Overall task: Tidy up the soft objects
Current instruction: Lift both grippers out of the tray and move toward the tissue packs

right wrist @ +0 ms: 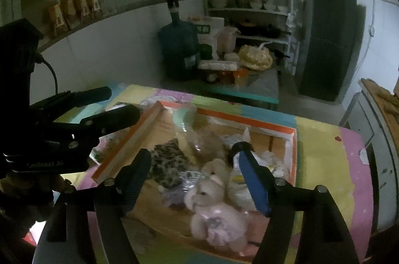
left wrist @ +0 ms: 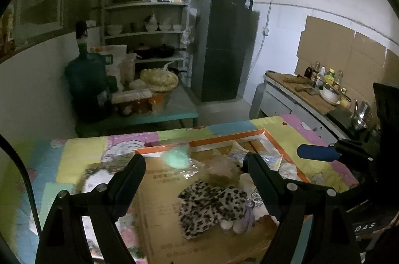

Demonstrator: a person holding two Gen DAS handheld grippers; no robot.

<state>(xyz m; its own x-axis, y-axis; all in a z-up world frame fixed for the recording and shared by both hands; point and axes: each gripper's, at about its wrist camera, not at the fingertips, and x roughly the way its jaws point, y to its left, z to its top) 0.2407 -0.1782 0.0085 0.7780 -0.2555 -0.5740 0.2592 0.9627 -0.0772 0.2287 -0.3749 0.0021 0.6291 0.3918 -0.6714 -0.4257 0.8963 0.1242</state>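
- Cardboard forms the open box [right wrist: 293, 136] with an orange rim, set on a table under a pastel patchwork cloth [right wrist: 321, 139]; the soft objects are seen inside it.
- A leopard-print cloth [left wrist: 212, 206] lies near the middle of the box floor, with a pale plush toy [right wrist: 214, 204] just beside it and a mint-green item in clear wrap [left wrist: 178, 158] toward the far rim; crinkled packets fill the far right corner.
- The left gripper [left wrist: 197, 171] is shown with jaws spread wide and nothing between them; it hovers above the box, over the leopard-print cloth.
- The right gripper [right wrist: 192, 164] is likewise shown wide, its blue-padded finger [right wrist: 254, 184] and black finger standing to either side of the plush toy without any visible contact; no object is held.
- The step in hand is judged to be a pause between placements, with both tools clear of the contents and the items apparently gathered in the box.
- The next move is judged to call for a choice of one item, a descent onto it, and a gentle closing on its soft bulk, so that the neighbouring wrap is not snagged.
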